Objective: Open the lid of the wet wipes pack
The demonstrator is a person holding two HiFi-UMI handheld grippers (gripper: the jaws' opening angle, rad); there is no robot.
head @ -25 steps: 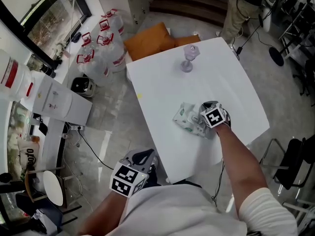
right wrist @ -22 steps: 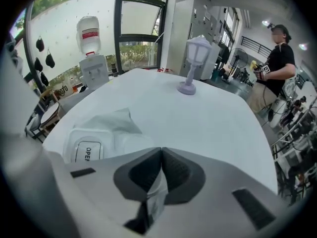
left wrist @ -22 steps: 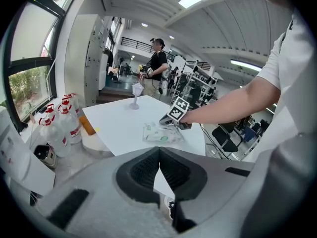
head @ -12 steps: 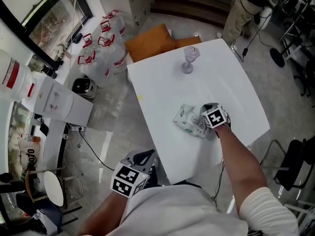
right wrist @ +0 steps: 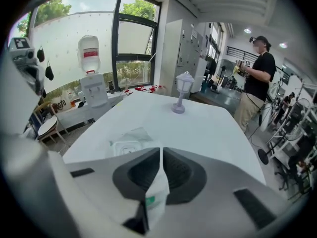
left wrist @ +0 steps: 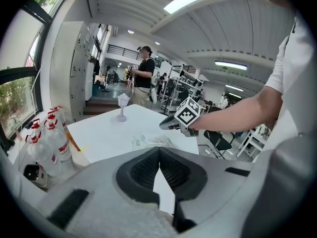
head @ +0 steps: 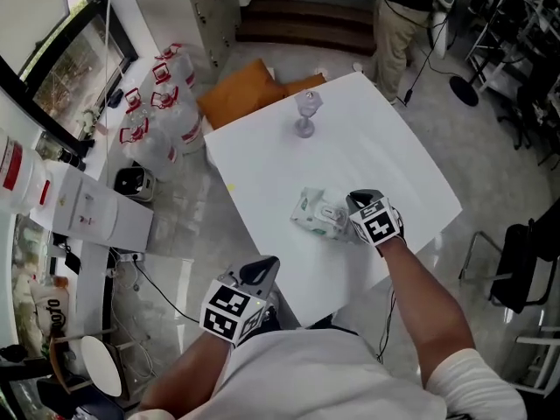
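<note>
The wet wipes pack [head: 318, 213] lies on the white table [head: 385, 147], a soft white and green pack with its square lid [right wrist: 127, 147] facing up. My right gripper [head: 354, 202] is at its right end. In the right gripper view, the right gripper [right wrist: 160, 155] has a strip of the pack's wrapper [right wrist: 156, 195] pinched between its jaws. The jaws have just been opening a little, with the wrapper still between them. My left gripper [head: 265, 268] hangs off the table's near corner. Seen from its own camera, the left gripper [left wrist: 159, 153] is shut on nothing.
A small lilac lamp-shaped ornament [head: 305, 112] stands at the table's far side. Water bottles [head: 157, 112], an orange cushion [head: 245, 90] and a water dispenser [head: 96, 213] are on the floor to the left. A person [head: 398, 16] stands beyond the table; a black chair [head: 525, 269] is at right.
The head view has swung, so the table sits further left in it. My right gripper stays at the pack's end and looks slightly raised. The left gripper has edged up toward the table's corner.
</note>
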